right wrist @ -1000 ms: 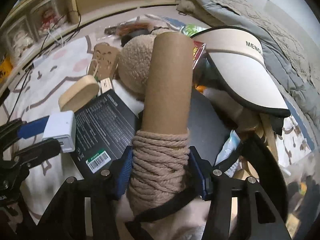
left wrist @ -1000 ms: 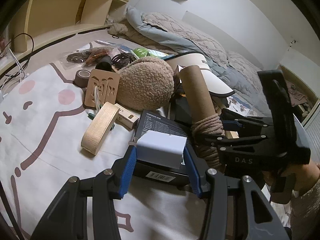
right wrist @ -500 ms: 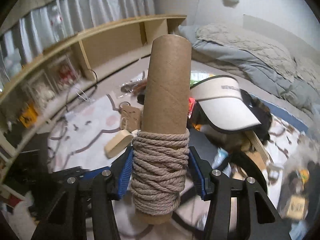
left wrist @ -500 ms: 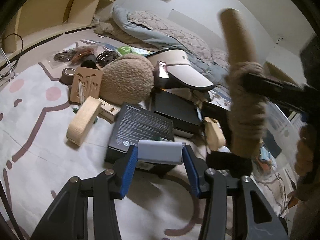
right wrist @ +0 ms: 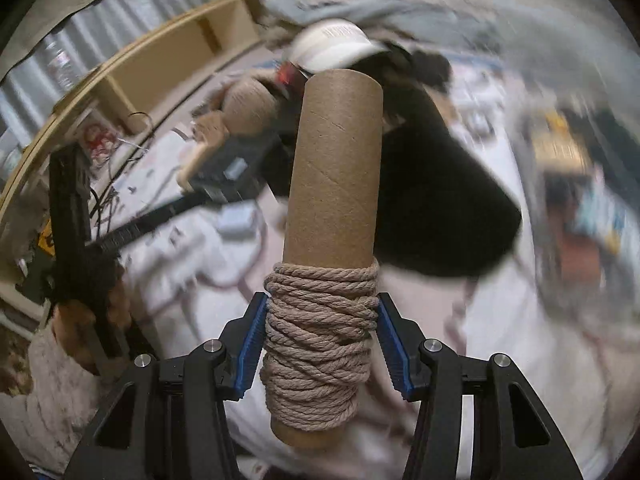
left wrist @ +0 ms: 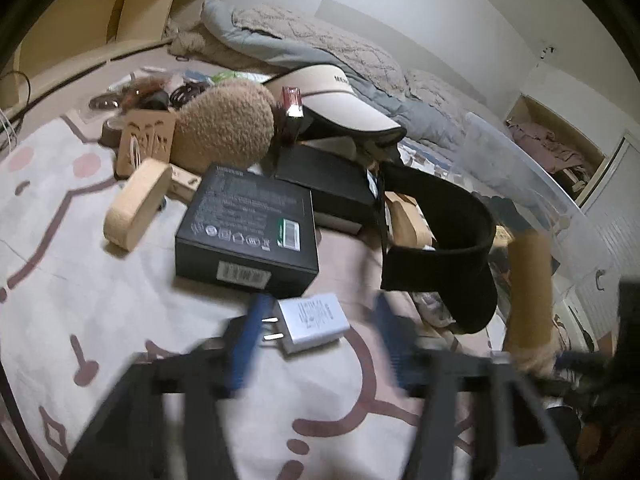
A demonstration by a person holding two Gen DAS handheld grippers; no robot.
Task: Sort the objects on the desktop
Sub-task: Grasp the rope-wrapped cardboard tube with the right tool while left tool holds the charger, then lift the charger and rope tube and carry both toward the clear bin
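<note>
Clutter sits toward the far side of the patterned bed cover (left wrist: 100,320): black box (left wrist: 248,232) with barcode labels nearest, a second black box (left wrist: 328,184) behind it, fuzzy brown plush (left wrist: 228,124) further back, white visor cap (left wrist: 344,104) beside the plush, wooden oval block (left wrist: 136,204) at the left of the nearest box, black visor (left wrist: 440,256) at the right of the boxes and close to the gripper, a clear plastic bin (left wrist: 532,184) past it. White plug adapter (left wrist: 310,322) lies on the cover just in front of the nearest black box, prongs pointing left, between the blue pads of the left gripper (left wrist: 316,340); the jaws are opening, pads off the adapter, gap on both sides, fingers blurred. Right gripper (right wrist: 320,344) is clamped on the rope winding of the cardboard rope spool (right wrist: 332,184), tube sticking forward past the pads, lifted clear of the cover. In the left wrist view the spool shows at the right edge near the bin, blurred.
</note>
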